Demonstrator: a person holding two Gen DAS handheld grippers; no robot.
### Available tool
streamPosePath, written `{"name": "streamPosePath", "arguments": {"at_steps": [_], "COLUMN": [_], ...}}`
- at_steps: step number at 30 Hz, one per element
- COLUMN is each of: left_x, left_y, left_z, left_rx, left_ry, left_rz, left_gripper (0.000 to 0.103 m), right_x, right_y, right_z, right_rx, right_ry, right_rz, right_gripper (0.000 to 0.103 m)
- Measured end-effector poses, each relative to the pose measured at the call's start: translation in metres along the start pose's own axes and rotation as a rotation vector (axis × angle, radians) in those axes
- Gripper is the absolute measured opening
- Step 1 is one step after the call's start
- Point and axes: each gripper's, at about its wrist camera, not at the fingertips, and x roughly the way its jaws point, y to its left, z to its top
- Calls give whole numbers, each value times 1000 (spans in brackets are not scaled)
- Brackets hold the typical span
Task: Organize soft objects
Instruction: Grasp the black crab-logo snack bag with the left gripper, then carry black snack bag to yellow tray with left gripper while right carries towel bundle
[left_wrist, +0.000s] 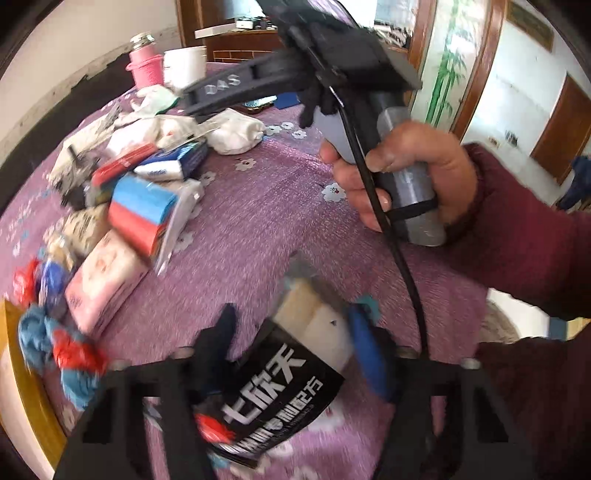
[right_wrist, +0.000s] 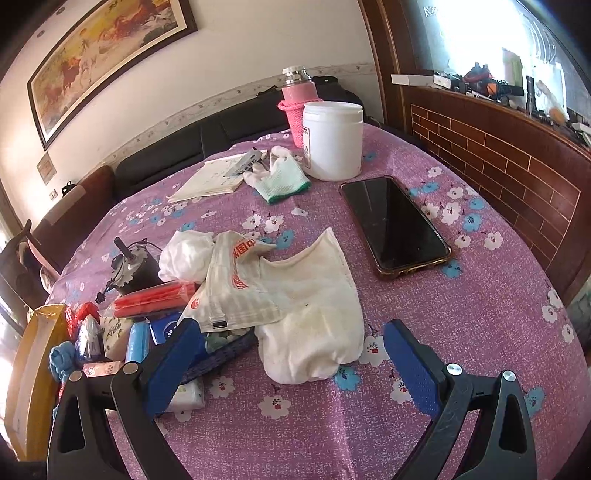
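My left gripper (left_wrist: 291, 332) is clamped on a sponge pack (left_wrist: 291, 365), cream sponge in a black printed wrapper, held above the purple tablecloth (left_wrist: 258, 192); the view is blurred, so I cannot tell how squarely the pads sit. It looks light and squashy with a slick film, so I judge the grip belongs across the sponge body, not the loose wrapper edge. My right gripper (right_wrist: 291, 362) hangs with jaws wide apart and nothing between them, just over a crumpled white cloth (right_wrist: 314, 317) lying on the table. Limp and light, it should be pinched at a bunched fold. Left of it lies a heap of packets (left_wrist: 136, 206); a phone (right_wrist: 395, 229) lies near, to the right.
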Motion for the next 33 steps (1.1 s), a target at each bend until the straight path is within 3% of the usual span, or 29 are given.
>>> {"name": "streamPosePath", "arguments": {"at_steps": [2, 6, 10, 20, 24, 26, 30, 33], "left_x": [-11, -34, -53, -137, -162, -172, -186, -194], "left_y": [6, 19, 34, 77, 92, 98, 113, 122], "left_z": [-6, -20, -30, -80, -102, -116, -139, -153], "left_rx": [-39, -137, -239, -495, -557, -590, -658, -705], "left_ry": [-27, -102, -194, -495, -564, -593, -638, -659], "left_rz": [14, 33, 25, 61, 103, 127, 146, 167], "left_gripper": [43, 41, 31, 31, 31, 31, 31, 31], "right_x": [1, 3, 5, -10, -33, -37, -43, -38], "right_y": [-1, -2, -3, -16, -9, 0, 49, 111], "right_z": [0, -1, -1, 2, 0, 0, -14, -38], "right_rx": [1, -1, 1, 54, 2, -30, -104, -228], "right_ry": [1, 5, 9, -20, -50, -17, 126, 234], "right_rz": [-6, -18, -25, 31, 50, 58, 283, 420], "right_gripper": [100, 100, 100, 100, 101, 101, 101, 98]}}
